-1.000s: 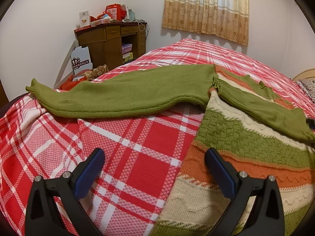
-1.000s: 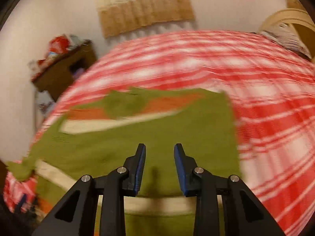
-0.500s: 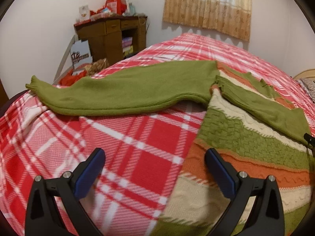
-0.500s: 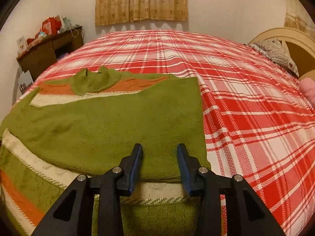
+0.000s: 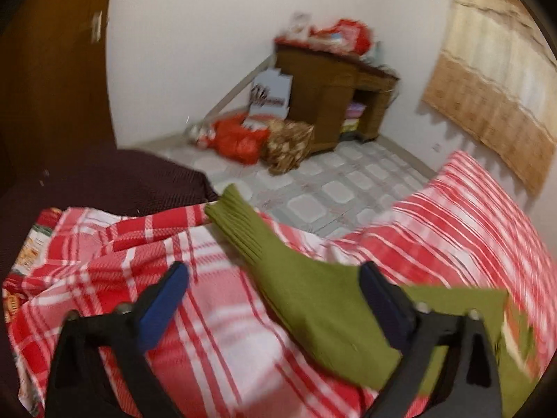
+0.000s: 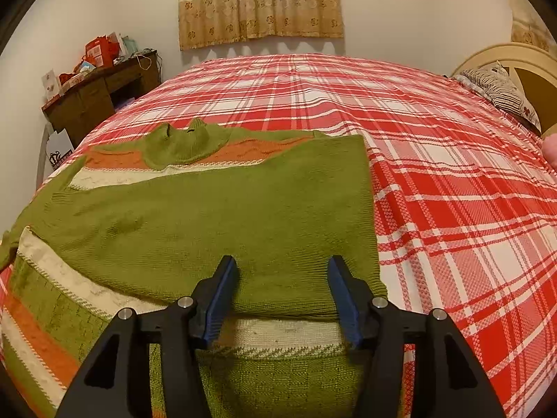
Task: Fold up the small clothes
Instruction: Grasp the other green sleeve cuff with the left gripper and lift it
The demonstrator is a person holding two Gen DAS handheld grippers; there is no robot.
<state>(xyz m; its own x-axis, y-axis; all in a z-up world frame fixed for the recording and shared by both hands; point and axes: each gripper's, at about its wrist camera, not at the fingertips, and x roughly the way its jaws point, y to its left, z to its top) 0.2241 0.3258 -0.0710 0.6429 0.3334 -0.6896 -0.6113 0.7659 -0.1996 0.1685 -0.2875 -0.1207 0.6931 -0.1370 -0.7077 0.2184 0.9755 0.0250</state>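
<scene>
A knit sweater, green with orange and cream stripes, lies flat on the red plaid bed. One green sleeve is folded across its body, cuff under my right gripper, which is open and empty just above it. In the left wrist view the other green sleeve stretches toward the bed's corner, ribbed cuff at the edge. My left gripper is open wide and empty, hovering over this sleeve.
A brown desk with clutter stands against the wall, with red bags on the tiled floor beside it. A dark cushion lies by the bed corner. A striped pillow sits by the headboard at right.
My left gripper has swung left toward the outstretched sleeve's cuff and the bed corner. My right gripper's jaws have opened wider over the folded sleeve.
</scene>
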